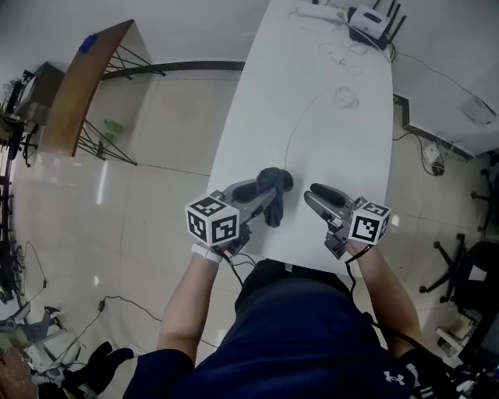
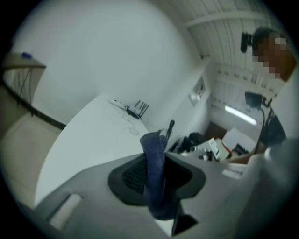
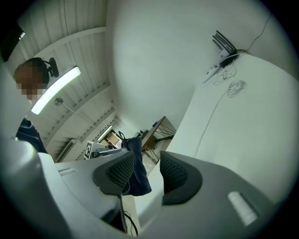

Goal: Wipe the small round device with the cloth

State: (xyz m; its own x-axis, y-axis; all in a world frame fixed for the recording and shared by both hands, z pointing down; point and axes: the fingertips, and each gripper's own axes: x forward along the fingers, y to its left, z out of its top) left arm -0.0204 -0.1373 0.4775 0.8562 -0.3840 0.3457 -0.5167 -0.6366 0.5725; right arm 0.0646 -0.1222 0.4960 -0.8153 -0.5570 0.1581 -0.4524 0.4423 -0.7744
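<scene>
While the left gripper is closed narrowly on the dark blue cloth, the right gripper has its jaws well apart with nothing between the pads. Both are over the near end of the white table, side by side, with the cloth closer to the left one. The cloth is bunched between the left pads, one fold sticking up past the tips and the rest hanging below. From the right gripper view it shows beyond the open jaws, not gripped by them. A small dark round shape, apparently the device, sits right at the cloth's far right edge, where a thin cable ends. Whether the cloth presses on it I cannot tell. The cable curves toward a router at the far end.
</scene>
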